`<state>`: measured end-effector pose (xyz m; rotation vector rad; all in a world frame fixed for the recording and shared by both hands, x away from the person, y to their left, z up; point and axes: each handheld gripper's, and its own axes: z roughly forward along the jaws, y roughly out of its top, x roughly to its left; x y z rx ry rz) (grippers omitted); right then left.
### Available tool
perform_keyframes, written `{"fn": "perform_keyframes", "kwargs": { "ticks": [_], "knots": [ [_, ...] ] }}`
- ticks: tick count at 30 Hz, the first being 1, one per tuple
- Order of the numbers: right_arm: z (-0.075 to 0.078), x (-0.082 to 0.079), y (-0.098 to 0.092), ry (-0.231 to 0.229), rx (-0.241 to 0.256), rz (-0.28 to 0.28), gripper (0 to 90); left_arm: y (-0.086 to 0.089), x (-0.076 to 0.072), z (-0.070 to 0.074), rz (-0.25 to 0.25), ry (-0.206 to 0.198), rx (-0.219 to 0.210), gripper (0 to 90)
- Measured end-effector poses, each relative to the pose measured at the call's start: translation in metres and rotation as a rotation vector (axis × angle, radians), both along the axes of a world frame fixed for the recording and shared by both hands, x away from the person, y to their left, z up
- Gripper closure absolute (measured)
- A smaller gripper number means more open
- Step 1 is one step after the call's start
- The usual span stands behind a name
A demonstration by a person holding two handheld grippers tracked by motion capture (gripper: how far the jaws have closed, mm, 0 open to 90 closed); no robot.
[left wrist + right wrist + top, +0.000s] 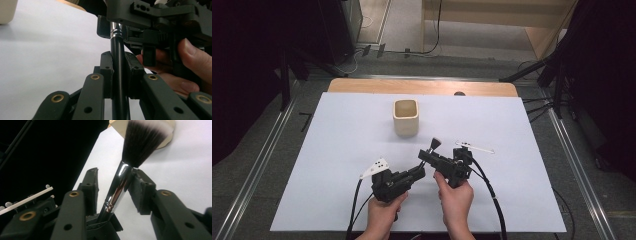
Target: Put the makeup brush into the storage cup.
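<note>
Your left gripper (119, 75) clenches the brush (140, 145) handle while right fingers (141, 192) stand released around its ferrule, bristles aimed toward the cup (405, 117) for transfer.

Wooden table (362, 85) covered by a white sheet (337, 165), bare wood strip showing along the far edge. On the sheet: cream square-ish cup (405, 118) standing upright near the far middle; thin white stick-like item (475, 147) lying flat to its right, well apart.

Bright even light, dark surroundings, blurred close-ups
</note>
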<state>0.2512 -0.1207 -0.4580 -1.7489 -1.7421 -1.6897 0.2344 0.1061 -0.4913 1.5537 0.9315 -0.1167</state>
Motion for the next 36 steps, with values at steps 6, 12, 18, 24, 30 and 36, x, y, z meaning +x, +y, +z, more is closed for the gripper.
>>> {"fn": "perform_keyframes", "kwargs": {
  "ticks": [6, 12, 18, 24, 30, 36],
  "knots": [
    [-0.001, 0.000, -0.002, 0.015, 0.006, 0.001, 71.2, 0.000, 0.000, 0.000, -0.005, -0.003, -0.003, 79.4],
    [-0.003, 0.000, -0.004, 0.040, 0.037, 0.003, 73.4, -0.002, 0.000, -0.001, -0.013, 0.000, 0.000, 79.4],
    [-0.003, 0.001, -0.005, 0.053, 0.058, 0.009, 74.8, -0.001, 0.001, -0.001, -0.022, 0.007, 0.000, 79.2],
    [-0.004, 0.001, -0.007, 0.066, 0.085, 0.013, 76.2, -0.002, 0.001, -0.001, -0.029, 0.009, 0.007, 79.0],
    [-0.003, 0.001, -0.009, 0.068, 0.098, 0.013, 78.1, -0.002, 0.001, -0.002, -0.036, 0.005, 0.009, 76.1],
    [-0.004, 0.002, -0.010, 0.073, 0.115, 0.021, 78.1, -0.009, 0.001, 0.000, -0.077, -0.002, 0.044, 58.3]
  ]
}}
